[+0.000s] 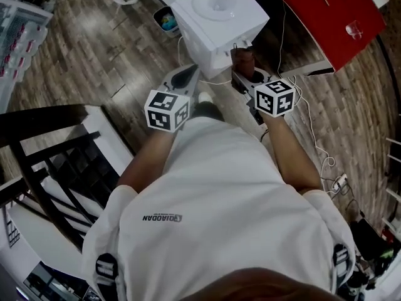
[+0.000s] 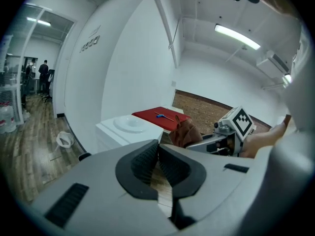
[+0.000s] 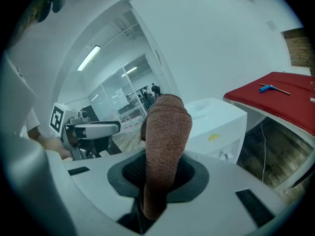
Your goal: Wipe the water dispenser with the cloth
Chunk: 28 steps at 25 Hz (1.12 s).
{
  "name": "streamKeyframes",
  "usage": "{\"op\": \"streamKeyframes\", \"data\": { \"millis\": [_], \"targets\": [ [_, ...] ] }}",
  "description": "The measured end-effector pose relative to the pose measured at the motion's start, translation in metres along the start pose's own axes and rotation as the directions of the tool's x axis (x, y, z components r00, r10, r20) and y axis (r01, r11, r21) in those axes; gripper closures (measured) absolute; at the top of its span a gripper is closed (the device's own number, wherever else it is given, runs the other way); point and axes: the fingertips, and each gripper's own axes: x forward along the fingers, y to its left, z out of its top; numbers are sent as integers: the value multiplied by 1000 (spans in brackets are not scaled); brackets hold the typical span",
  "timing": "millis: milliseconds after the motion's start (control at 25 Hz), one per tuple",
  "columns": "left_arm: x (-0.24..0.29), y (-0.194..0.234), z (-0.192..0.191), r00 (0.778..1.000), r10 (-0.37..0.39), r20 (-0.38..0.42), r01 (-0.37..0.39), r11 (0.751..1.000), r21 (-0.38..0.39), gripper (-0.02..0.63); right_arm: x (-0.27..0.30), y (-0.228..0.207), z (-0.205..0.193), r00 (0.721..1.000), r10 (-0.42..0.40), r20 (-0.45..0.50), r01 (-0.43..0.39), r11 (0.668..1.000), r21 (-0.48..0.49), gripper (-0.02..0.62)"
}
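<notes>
- We hold the cloth [image 3: 166, 127] pinched in the right gripper [image 3: 158, 178]; the left gripper [image 2: 158, 167] is pressed together, empty.
- The water dispenser [image 1: 219, 14], upper centre, appears not yet touched; all wiping remains.

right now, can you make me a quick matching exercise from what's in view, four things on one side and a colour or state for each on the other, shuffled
Things:
1. cloth
2. water dispenser
3. left tongs
4. red tabletop

States:
a. shut, nothing in them
b. white, with a round dished top
c. carries a blue tool
d. brown, clamped in the right tongs

Pairs: 1-d, 2-b, 3-a, 4-c
</notes>
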Motion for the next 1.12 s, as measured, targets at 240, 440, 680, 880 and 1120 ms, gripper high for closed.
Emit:
{"op": "streamKeyframes", "data": {
  "millis": [240, 440, 680, 880, 1120],
  "targets": [
    [31, 38, 15, 997, 72, 16, -71, 995, -73, 605, 60, -17, 29, 991, 62, -119, -68, 996, -54, 525],
    [50, 55, 15, 996, 90, 6, -88, 987, -137, 605, 108, -20, 47, 968, 140, -207, -149, 988, -31, 525],
    [57, 79, 17, 983, 181, -10, -180, 966, -186, 606, 131, -29, 48, 938, 197, -285, -212, 977, -23, 525],
    [60, 75, 24, 962, 274, 0, -269, 943, -197, 606, 126, -48, 45, 904, 262, -337, -279, 960, -2, 525],
    [75, 60, 37, 916, 402, 19, -382, 883, -275, 605, 107, -92, 50, 867, 295, -402, -322, 947, -1, 525]
  ]
}}
